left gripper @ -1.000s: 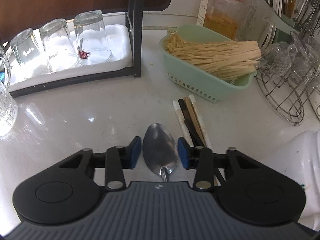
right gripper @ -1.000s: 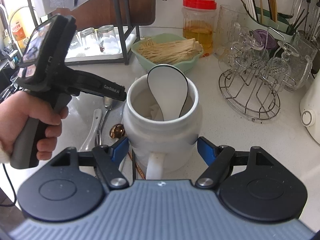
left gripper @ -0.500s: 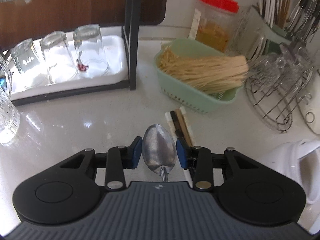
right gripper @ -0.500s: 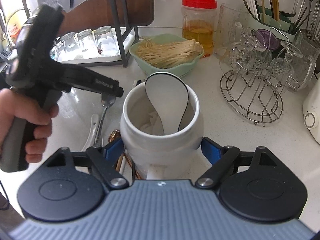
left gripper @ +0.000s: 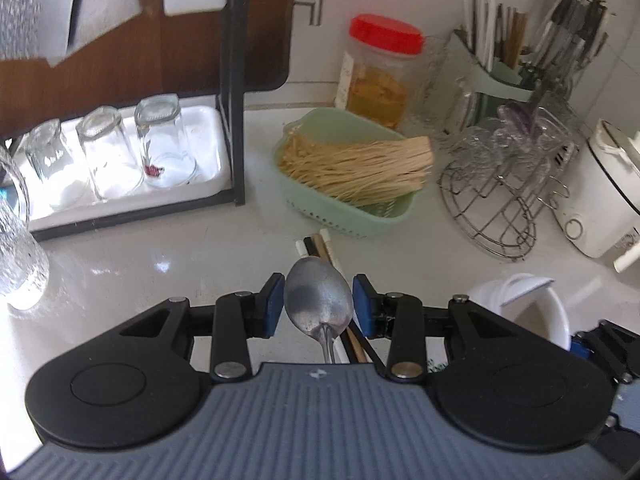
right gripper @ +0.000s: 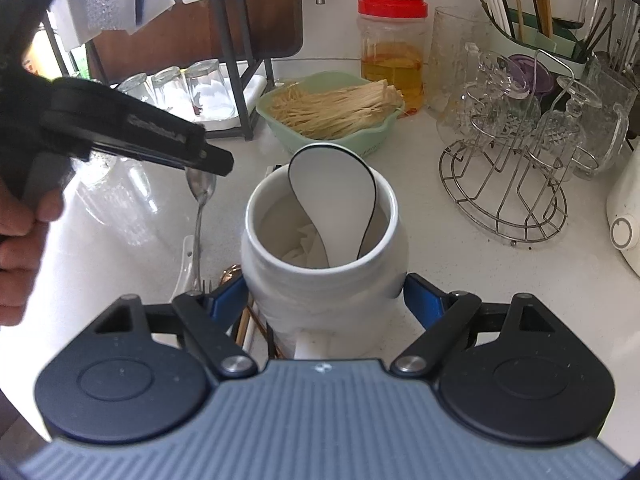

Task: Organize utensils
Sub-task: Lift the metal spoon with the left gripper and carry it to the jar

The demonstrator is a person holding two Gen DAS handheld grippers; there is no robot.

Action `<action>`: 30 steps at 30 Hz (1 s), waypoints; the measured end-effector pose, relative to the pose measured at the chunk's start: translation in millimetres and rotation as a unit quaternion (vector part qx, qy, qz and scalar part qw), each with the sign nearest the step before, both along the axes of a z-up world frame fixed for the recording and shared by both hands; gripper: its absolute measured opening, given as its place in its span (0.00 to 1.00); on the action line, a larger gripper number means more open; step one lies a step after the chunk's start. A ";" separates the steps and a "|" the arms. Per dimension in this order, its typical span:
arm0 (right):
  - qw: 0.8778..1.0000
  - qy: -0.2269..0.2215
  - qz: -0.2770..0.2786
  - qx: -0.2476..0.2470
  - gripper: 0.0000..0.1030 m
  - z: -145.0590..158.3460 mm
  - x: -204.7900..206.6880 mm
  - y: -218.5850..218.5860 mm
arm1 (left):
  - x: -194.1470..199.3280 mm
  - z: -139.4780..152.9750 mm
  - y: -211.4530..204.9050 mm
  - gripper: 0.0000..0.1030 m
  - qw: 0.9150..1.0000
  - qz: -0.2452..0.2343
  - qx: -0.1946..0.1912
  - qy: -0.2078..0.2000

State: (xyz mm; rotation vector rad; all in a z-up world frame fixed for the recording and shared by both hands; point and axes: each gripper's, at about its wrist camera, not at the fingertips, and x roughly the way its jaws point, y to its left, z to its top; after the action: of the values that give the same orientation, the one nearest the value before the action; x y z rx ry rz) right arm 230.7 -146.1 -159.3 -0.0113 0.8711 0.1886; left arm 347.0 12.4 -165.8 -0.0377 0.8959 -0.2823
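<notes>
While held above the worktop (left gripper: 160,248), metal spoon (left gripper: 318,300) clenched in left gripper (left gripper: 319,308); right gripper (right gripper: 324,300) spread wide around white ceramic jar (right gripper: 320,280).

A home kitchen: a white worktop (right gripper: 500,280) carries drinking glasses (left gripper: 108,156), a noodle basket (left gripper: 352,176), and a cutlery holder (left gripper: 504,68).

Both cameras sit low behind their fingers, tilted down over the white surface (left gripper: 132,256) toward the far wall. The left view looks from the left, the right view closer behind the white jar (right gripper: 324,272). Both share the green basket (left gripper: 352,184) and red-lidded jar (right gripper: 390,46).
</notes>
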 end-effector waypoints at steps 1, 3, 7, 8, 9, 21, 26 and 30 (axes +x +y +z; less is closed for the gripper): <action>1.000 -0.001 -0.002 -0.001 0.84 -0.1 -0.4 0.7 | -2.8 3.2 -0.5 0.41 1.000 -0.005 0.001 -0.002; 1.000 -0.003 -0.006 -0.001 0.84 -0.5 -1.5 1.8 | -7.1 8.5 -1.0 0.41 1.000 -0.015 0.000 -0.005; 1.000 -0.005 -0.011 0.000 0.84 -0.7 -2.1 2.7 | -16.0 19.2 -0.5 0.41 1.000 -0.029 -0.006 -0.011; 1.000 -0.006 -0.011 -0.001 0.84 -0.6 -2.0 3.1 | -17.8 21.9 0.0 0.41 0.999 -0.031 -0.009 -0.011; 1.000 -0.006 -0.012 -0.002 0.84 -0.8 -1.8 3.5 | -18.7 23.3 0.0 0.41 0.999 -0.032 -0.012 -0.011; 1.000 -0.016 -0.014 -0.001 0.84 -2.7 -2.8 3.7 | -25.8 40.1 -5.0 0.41 0.998 -0.059 -0.011 -0.023; 1.000 -0.018 -0.016 0.001 0.84 -3.3 -3.3 3.5 | -27.2 50.4 -6.9 0.41 0.997 -0.067 -0.010 -0.032; 1.000 -0.019 -0.019 0.000 0.84 -3.1 -3.9 4.6 | -26.5 54.5 -8.6 0.41 0.997 -0.071 -0.008 -0.034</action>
State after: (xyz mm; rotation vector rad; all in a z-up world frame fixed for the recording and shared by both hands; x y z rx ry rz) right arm 226.8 -141.5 -162.5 0.0012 0.8328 0.1521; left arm 320.5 3.8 -111.3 0.0200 0.8290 -0.4207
